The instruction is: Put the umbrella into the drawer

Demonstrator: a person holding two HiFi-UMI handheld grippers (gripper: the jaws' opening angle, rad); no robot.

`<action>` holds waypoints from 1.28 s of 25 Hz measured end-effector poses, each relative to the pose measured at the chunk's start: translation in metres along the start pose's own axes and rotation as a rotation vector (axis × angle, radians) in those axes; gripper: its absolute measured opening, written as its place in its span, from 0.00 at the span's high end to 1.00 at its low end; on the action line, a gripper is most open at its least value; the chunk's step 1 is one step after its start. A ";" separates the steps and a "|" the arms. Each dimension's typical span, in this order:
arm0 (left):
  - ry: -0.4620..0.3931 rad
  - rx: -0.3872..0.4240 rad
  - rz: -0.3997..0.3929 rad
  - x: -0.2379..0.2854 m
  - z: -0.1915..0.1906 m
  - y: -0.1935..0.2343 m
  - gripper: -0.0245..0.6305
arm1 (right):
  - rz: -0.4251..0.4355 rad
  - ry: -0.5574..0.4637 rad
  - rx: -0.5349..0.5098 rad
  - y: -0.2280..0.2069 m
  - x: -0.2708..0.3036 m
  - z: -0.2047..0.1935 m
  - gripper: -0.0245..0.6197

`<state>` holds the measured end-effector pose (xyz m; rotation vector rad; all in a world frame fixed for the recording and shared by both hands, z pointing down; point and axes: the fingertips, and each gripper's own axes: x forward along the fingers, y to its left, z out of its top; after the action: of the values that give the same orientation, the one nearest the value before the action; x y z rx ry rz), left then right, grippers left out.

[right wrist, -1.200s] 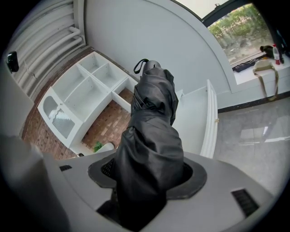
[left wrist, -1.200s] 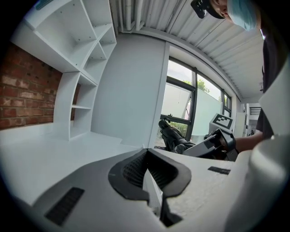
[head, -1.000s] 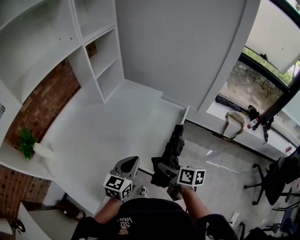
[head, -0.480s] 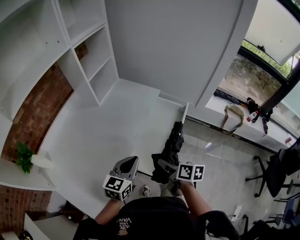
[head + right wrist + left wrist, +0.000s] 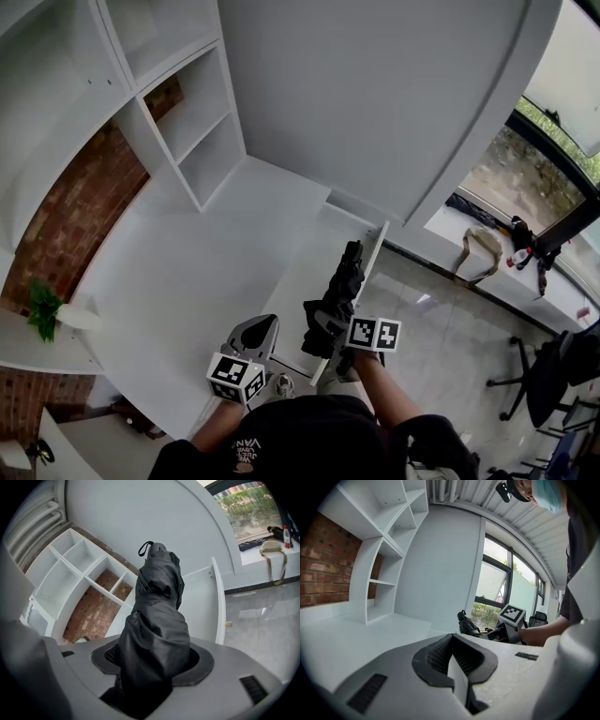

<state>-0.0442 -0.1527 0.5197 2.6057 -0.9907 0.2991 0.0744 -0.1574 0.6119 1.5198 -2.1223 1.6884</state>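
Shifted toward the drawer (image 5: 373, 265), the umbrella (image 5: 343, 284) is clamped in the right gripper (image 5: 152, 666); left gripper (image 5: 454, 662) closed.

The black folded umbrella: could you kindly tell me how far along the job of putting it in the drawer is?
Done: the white drawer stands pulled open, and the black folded fabric umbrella is picked up. In hand: the right gripper is clamped on it, holding it apparently over the open drawer. Left: lower it in and release. The left gripper is shut and empty.
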 end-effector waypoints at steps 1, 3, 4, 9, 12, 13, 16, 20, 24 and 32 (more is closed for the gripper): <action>-0.002 -0.002 0.007 0.007 0.003 0.000 0.95 | -0.004 0.015 0.003 -0.007 0.005 0.006 0.55; -0.004 -0.010 0.020 0.019 0.006 -0.001 0.95 | -0.017 0.047 0.005 -0.021 0.016 0.018 0.55; -0.003 -0.015 0.028 0.025 0.006 0.000 0.95 | -0.025 0.059 0.003 -0.027 0.021 0.024 0.55; 0.019 -0.035 0.069 0.050 0.005 0.005 0.95 | -0.063 0.101 -0.020 -0.058 0.056 0.052 0.55; 0.030 -0.047 0.092 0.062 0.003 0.010 0.95 | -0.088 0.126 -0.019 -0.074 0.079 0.063 0.55; 0.032 -0.053 0.100 0.065 0.002 0.012 0.95 | -0.091 0.135 -0.008 -0.079 0.087 0.065 0.55; 0.039 -0.069 0.127 0.076 -0.002 0.020 0.95 | -0.102 0.162 0.035 -0.089 0.109 0.071 0.55; 0.049 -0.079 0.152 0.086 -0.005 0.030 0.95 | -0.159 0.196 0.017 -0.116 0.136 0.077 0.55; 0.056 -0.093 0.174 0.096 -0.010 0.039 0.95 | -0.206 0.214 0.039 -0.136 0.158 0.087 0.55; 0.068 -0.124 0.207 0.113 -0.020 0.049 0.95 | -0.271 0.267 0.076 -0.170 0.189 0.088 0.55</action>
<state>0.0039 -0.2478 0.5842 2.3709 -1.2165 0.3623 0.1371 -0.3350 0.8032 1.4276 -1.6596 1.7739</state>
